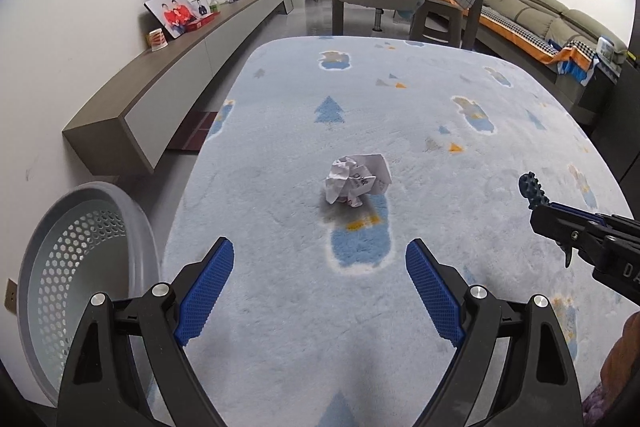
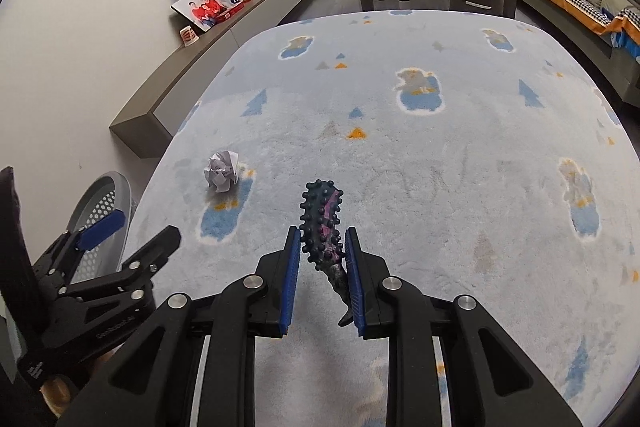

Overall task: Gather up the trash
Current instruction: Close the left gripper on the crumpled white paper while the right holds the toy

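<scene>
Gathering trash off the rug

Spreading across the floor, a pale blue rug (image 1: 400,131) carries everything. At its left edge a grey basket (image 1: 80,267) lies tipped. The left tool (image 1: 320,291) gapes wide, empty, short of the paper ball (image 1: 357,179). The right tool (image 2: 323,267) is clamped on a knobbly toy (image 2: 322,219).
</scene>
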{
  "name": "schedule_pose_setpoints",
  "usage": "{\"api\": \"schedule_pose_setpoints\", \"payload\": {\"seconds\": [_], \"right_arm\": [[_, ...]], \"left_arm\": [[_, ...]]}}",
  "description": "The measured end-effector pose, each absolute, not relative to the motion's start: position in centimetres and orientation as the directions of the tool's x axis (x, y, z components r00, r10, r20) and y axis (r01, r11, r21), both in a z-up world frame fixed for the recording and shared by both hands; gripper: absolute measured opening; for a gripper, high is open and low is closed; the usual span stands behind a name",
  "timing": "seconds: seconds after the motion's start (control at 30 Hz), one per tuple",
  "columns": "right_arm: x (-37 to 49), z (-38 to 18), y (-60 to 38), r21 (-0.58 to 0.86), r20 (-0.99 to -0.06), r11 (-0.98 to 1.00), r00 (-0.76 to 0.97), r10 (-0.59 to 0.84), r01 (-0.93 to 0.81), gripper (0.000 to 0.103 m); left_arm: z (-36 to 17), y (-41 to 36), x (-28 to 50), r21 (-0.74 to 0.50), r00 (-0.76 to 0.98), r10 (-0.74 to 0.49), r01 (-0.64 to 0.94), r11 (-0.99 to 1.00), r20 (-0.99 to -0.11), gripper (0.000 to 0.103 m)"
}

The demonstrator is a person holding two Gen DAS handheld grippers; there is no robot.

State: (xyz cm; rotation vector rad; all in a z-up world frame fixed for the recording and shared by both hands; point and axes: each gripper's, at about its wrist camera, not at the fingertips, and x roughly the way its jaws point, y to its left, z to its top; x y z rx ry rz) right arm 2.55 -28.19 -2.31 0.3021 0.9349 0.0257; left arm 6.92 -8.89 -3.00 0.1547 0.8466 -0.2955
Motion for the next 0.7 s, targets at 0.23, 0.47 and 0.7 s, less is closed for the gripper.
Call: {"api": "schedule_pose_setpoints", "payload": {"seconds": [0.23,0.47,0.7], "right_arm": [[3.7,-2.4,-30.0,0.302,-0.786,0.943,0.596,0.162,0.141,0.022],[4.0,-2.2,-30.8,0.340,-0.777,0.928,0.601,0.186,0.153,0.022],[4.3,-1.8,-30.3,0.359,-0.770,0.924,0.601,0.215,0.130,0.022]], "left_arm": [[-4.6,-11.6,10.0,0.061,0.632,-0.147,0.294,0.954,-0.761,0.086],[-6.2,-12.8,12.7,0.054,0.593,-0.129,0.280,0.959,-0.795,0.086],[-6.6,-13.2,14.0,0.000,0.546,-0.165,0.289,0.957,-0.821,0.054]]}}
